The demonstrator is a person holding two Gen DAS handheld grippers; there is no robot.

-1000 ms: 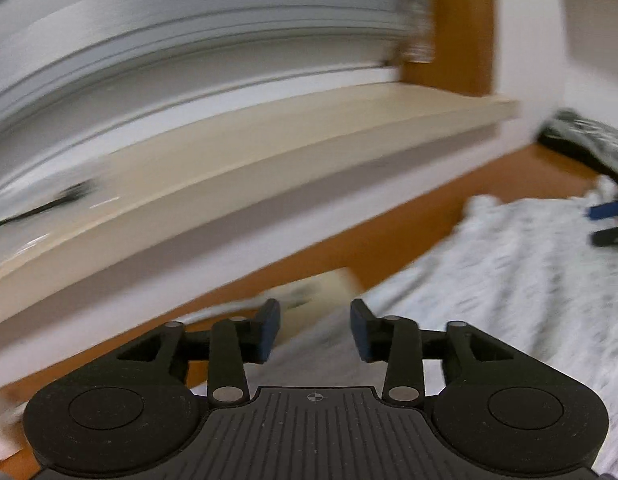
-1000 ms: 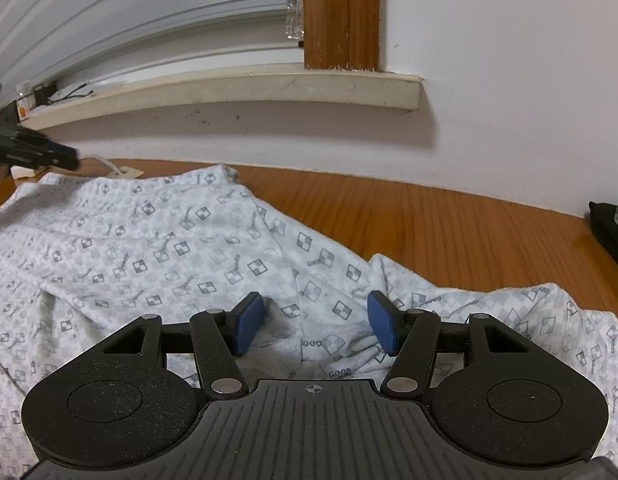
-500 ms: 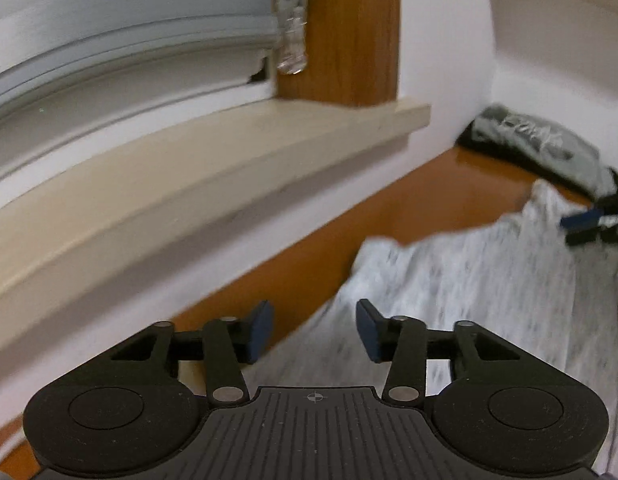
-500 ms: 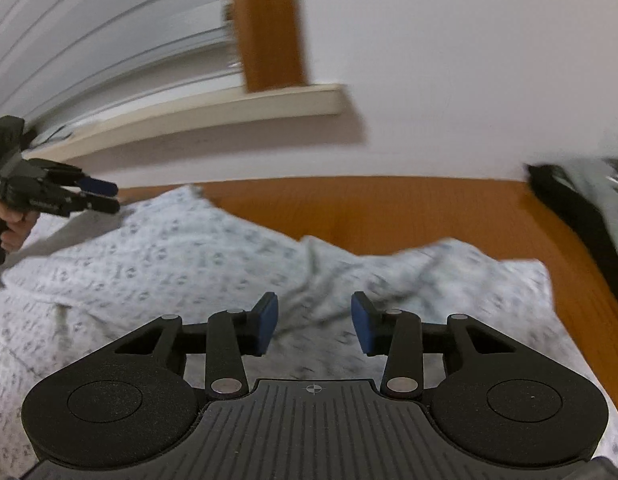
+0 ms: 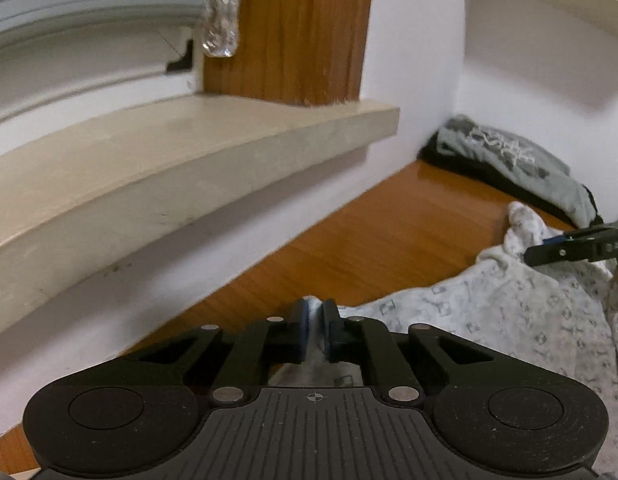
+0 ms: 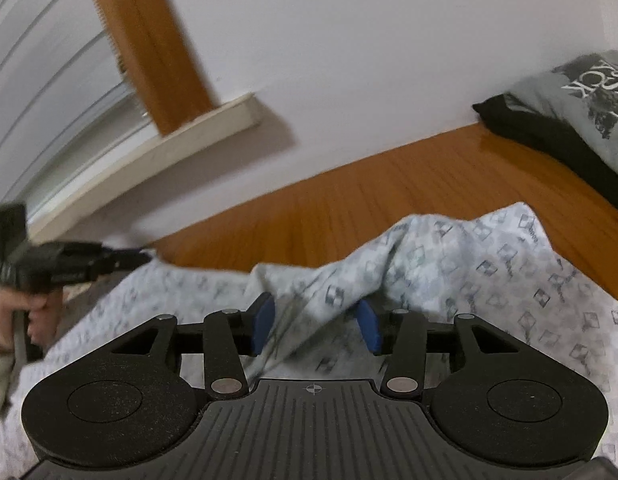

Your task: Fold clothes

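A white garment with a grey check print [image 5: 509, 312] lies crumpled on the orange wooden table [image 5: 389, 240]. My left gripper [image 5: 315, 320] is at its near edge, its jaws closing with a thin strip of the cloth pinched between the blue pads. In the right wrist view the same garment [image 6: 489, 264] spreads across the table, and a raised fold runs between the pads of my right gripper [image 6: 315, 326]. Those jaws are closing but still stand apart around the fold. The left gripper [image 6: 143, 257] shows at the left, and the right gripper [image 5: 531, 254] shows at the right edge.
A folded grey printed shirt on dark clothing [image 6: 581, 120] sits in the table's far corner [image 5: 509, 152]. A cream window sill [image 5: 189, 160] and white wall border the table at the back. A hand [image 6: 37, 308] holds the left gripper's grip.
The left gripper swept right along the wall to the garment's edge, and its jaws went from apart to pinched on cloth. The right gripper rolled and its jaws narrowed around a fold.
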